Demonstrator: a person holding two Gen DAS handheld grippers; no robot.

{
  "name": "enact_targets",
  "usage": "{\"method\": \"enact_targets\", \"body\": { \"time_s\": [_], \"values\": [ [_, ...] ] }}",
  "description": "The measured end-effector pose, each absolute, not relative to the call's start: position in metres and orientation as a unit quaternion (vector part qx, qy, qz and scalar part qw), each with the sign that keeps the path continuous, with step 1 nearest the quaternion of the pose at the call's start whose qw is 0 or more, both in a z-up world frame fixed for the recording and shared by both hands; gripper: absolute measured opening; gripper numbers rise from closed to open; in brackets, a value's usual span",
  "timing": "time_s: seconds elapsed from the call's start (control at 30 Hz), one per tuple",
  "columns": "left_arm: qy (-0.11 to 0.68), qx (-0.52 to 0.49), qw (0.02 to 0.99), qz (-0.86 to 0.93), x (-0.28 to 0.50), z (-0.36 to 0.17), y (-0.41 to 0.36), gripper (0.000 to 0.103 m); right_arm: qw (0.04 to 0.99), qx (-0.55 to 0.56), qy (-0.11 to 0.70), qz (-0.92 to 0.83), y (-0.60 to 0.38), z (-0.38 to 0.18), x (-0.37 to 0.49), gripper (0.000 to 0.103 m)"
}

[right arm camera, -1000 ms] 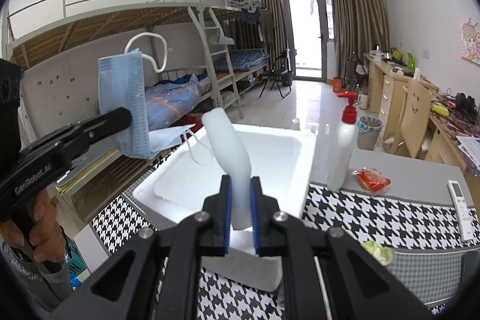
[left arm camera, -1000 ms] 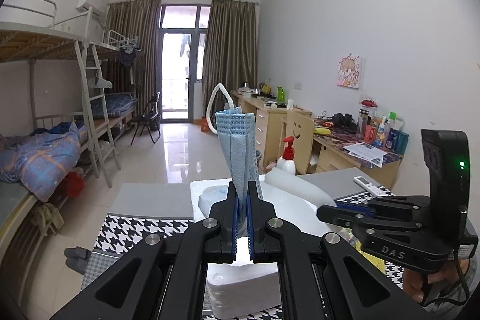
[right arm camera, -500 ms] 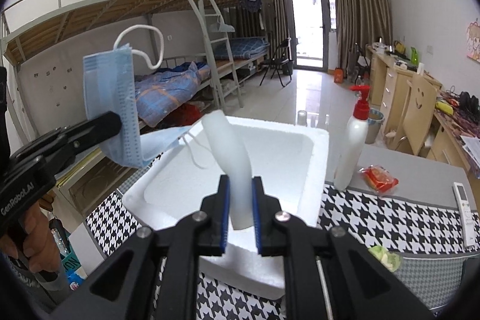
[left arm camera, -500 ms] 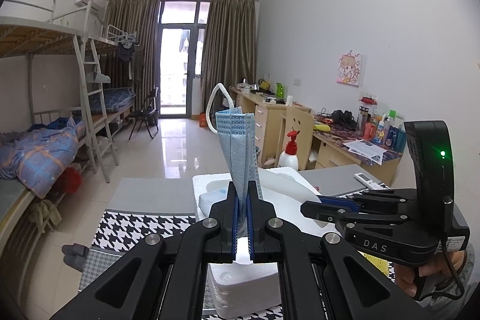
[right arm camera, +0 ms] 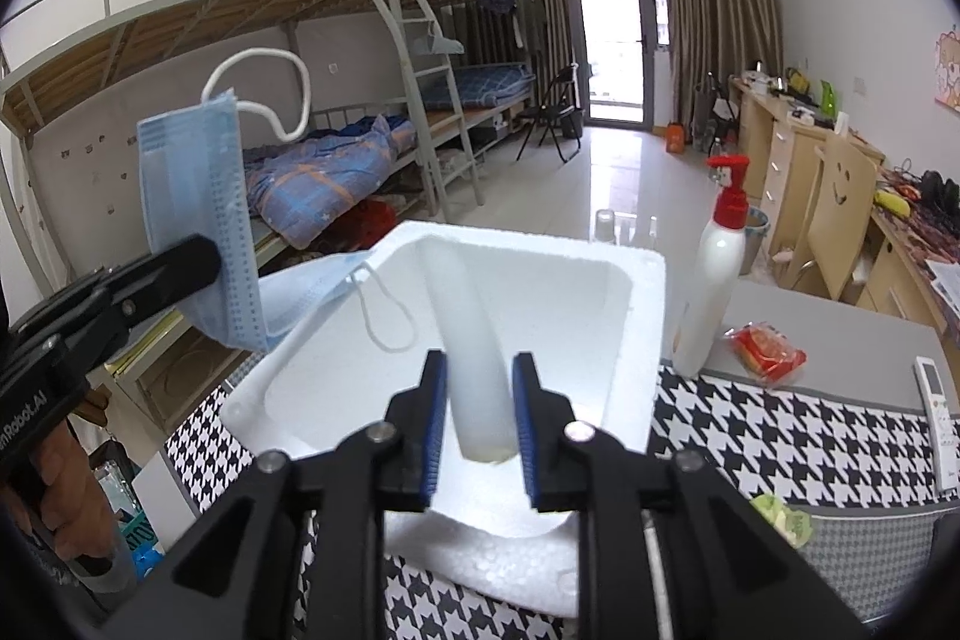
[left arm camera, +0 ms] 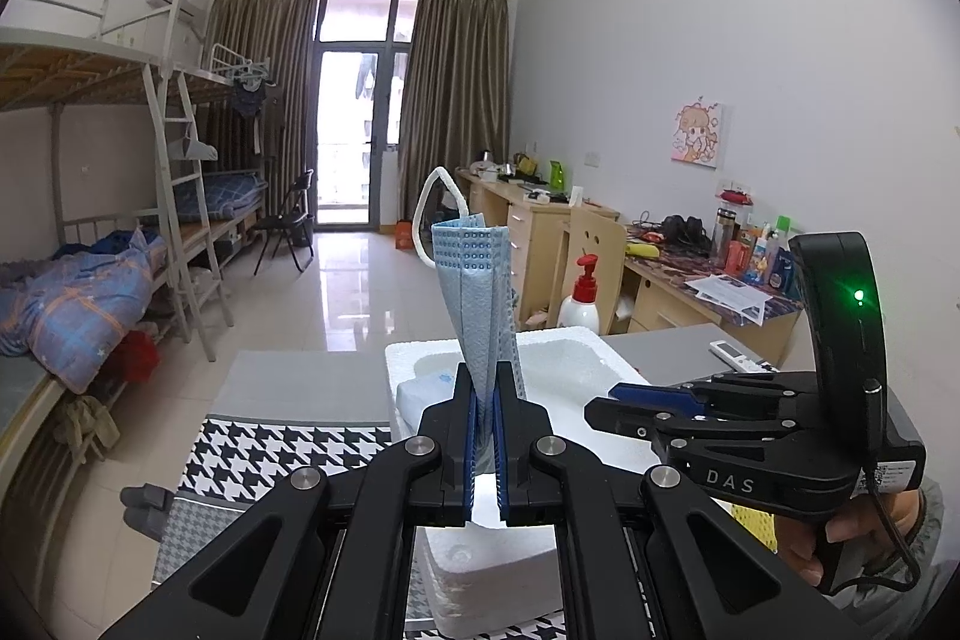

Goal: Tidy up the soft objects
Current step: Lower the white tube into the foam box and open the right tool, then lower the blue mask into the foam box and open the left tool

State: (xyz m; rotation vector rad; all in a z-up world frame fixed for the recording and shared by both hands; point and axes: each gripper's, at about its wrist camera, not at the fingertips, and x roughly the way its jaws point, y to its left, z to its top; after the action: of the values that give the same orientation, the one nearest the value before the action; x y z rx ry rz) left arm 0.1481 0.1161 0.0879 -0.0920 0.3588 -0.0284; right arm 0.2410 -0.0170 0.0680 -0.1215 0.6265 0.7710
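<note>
My left gripper [left arm camera: 485, 400] is shut on a folded blue face mask [left arm camera: 477, 292] and holds it upright above the near left edge of a white foam box [left arm camera: 576, 346]. In the right wrist view the mask [right arm camera: 198, 226] hangs beside the box [right arm camera: 648, 292], its white ear loop dangling over the rim. My right gripper [right arm camera: 480, 400] is over the box with its jaws parted. A soft white foam roll [right arm camera: 474, 352] stands between the jaws, with gaps on both sides. The right gripper also shows in the left wrist view [left arm camera: 636, 400].
A white pump bottle with a red top [right arm camera: 717, 280], a red snack packet [right arm camera: 765, 346] and a white remote [right arm camera: 936, 394] lie on the table right of the box. A houndstooth cloth [right arm camera: 780, 436] covers the table. Bunk beds stand at left, desks at right.
My right gripper has opened, so the white foam roll is no longer squeezed and sits lower in the box. My left gripper keeps hold of the mask and has shifted slightly.
</note>
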Motion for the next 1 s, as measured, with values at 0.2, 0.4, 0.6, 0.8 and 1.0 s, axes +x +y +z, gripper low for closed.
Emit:
{"method": "enact_targets", "body": {
  "time_s": [0.2,0.4,0.6,0.8,1.0],
  "values": [
    [0.179,-0.046,0.983,-0.014,0.149,0.087,0.117,0.005,0.881,-0.056,0.299,0.362,-0.018,0.068,0.242,0.069],
    [0.184,-0.047,0.982,-0.014,0.151,0.084,0.117,0.005,0.890,-0.061,0.273,0.361,-0.021,0.074,0.232,0.085],
    [0.182,-0.044,0.982,-0.018,0.150,0.085,0.113,0.005,0.892,-0.057,0.263,0.362,-0.029,0.078,0.228,0.085],
    [0.184,-0.039,0.982,-0.026,0.152,0.087,0.104,0.005,0.896,-0.049,0.258,0.357,-0.043,0.080,0.226,0.085],
    [0.180,-0.030,0.983,-0.036,0.153,0.092,0.092,0.005,0.902,-0.040,0.254,0.348,-0.060,0.080,0.220,0.085]
  ]
}}
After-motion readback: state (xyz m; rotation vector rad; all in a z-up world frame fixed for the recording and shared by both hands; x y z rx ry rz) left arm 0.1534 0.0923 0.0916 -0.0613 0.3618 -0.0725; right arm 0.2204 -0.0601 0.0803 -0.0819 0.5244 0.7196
